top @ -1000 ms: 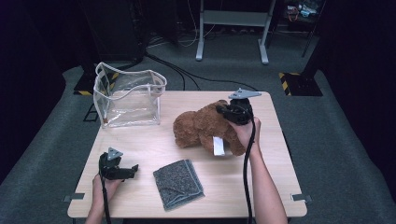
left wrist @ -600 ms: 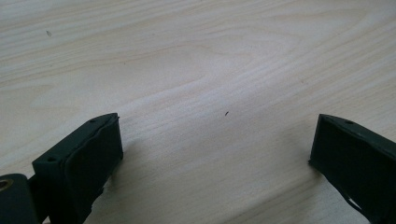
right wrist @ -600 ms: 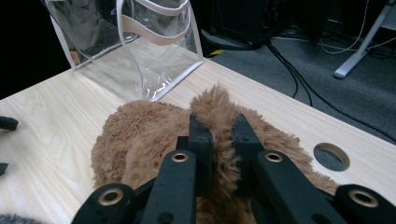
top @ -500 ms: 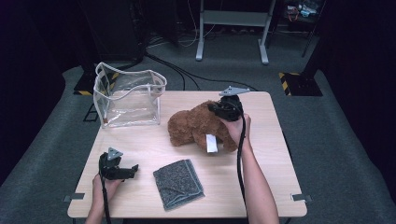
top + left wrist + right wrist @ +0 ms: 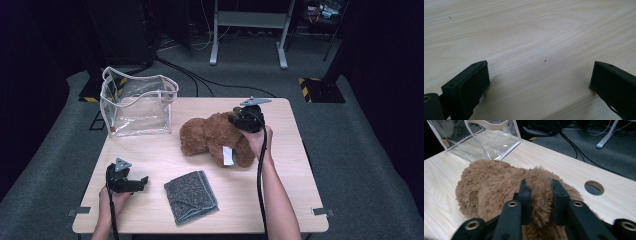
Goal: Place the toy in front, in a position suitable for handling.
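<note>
Plush bear (image 5: 216,139): table centre, bag (image 5: 136,102) at 10 o'clock | right gripper (image 5: 539,195): jaws just easing open, fur fold between, pads touching | left gripper (image 5: 539,82): open, empty | handling: light, soft, compressible; pinch thick body.

The table (image 5: 295,165) is pale wood with a fine grain, smooth and matt. The bear (image 5: 215,137) is shaggy brown plush, its fur long and fuzzy, with a white cloth or paper tag (image 5: 228,155). The bag (image 5: 137,102) is clear glossy plastic edged in white trim. The cloth (image 5: 191,196) is grey, speckled and rough. The right gripper (image 5: 540,192) and left gripper (image 5: 539,82) are matt black plastic. The floor (image 5: 360,150) is dull grey carpet.
</note>
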### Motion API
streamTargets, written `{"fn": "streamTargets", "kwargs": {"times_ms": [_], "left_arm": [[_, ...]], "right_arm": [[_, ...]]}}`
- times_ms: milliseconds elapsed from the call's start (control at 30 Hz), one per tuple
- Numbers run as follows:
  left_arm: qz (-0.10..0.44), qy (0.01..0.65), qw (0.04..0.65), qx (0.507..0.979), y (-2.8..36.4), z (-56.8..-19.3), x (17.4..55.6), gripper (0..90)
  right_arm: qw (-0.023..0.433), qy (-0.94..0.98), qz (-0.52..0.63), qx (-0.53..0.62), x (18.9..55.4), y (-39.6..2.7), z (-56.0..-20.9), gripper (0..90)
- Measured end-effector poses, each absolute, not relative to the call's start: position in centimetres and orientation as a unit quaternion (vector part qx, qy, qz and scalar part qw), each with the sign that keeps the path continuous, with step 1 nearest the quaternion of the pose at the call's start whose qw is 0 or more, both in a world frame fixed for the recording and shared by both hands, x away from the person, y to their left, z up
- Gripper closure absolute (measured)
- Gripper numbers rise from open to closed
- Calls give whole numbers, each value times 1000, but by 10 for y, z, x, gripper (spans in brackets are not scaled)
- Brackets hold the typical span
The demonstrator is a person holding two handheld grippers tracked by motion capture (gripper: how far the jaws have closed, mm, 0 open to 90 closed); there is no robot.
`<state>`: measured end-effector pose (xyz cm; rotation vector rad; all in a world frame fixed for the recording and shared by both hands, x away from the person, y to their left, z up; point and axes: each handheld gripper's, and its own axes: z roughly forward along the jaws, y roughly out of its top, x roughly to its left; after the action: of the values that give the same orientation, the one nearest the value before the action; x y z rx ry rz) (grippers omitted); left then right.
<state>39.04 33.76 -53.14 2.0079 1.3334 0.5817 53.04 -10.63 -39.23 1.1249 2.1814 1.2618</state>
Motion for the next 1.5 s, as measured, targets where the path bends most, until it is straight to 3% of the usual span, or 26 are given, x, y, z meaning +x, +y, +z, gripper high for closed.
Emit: {"fn": "streamTargets", "kwargs": {"times_ms": [467,533,1000,1500], "left_arm": [[222,509,325,766,338,-531,390,23],[223,509,326,765,337,-532,390,23],[223,509,327,765,337,-532,390,23],[222,509,324,766,338,-531,390,23]], "right_arm": [[191,771,424,435,519,-120,-398,188],[196,767,424,439,514,-126,-399,154],[182,770,431,434,461,-153,-407,72],[127,812,414,391,409,-131,-450,0]]}}
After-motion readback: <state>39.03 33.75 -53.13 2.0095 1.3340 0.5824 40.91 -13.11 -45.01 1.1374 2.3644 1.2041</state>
